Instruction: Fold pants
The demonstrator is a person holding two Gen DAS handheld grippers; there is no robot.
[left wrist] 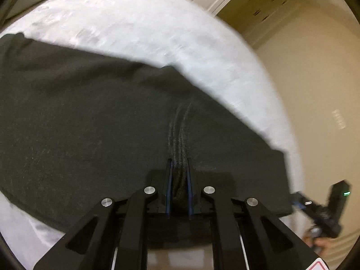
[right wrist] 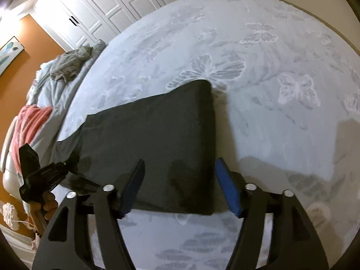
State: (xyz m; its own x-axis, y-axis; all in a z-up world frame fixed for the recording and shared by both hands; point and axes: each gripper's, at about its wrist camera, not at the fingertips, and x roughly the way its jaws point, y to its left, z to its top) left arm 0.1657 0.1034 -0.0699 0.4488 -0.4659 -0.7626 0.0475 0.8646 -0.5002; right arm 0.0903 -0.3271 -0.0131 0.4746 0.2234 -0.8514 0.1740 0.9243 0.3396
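Dark pants lie spread on a white bed with a butterfly pattern. My left gripper is shut on a bunched fold of the pants at their near edge. In the right wrist view the pants lie folded flat, and my right gripper is open, its blue-padded fingers straddling the near end of the fabric just above it. The right gripper also shows at the lower right of the left wrist view, and the left gripper body shows at the left of the right wrist view.
A grey garment and a pink cloth lie on rumpled bedding at the far left of the bed. White closet doors stand behind, beside an orange wall. Beige floor lies past the bed's right edge.
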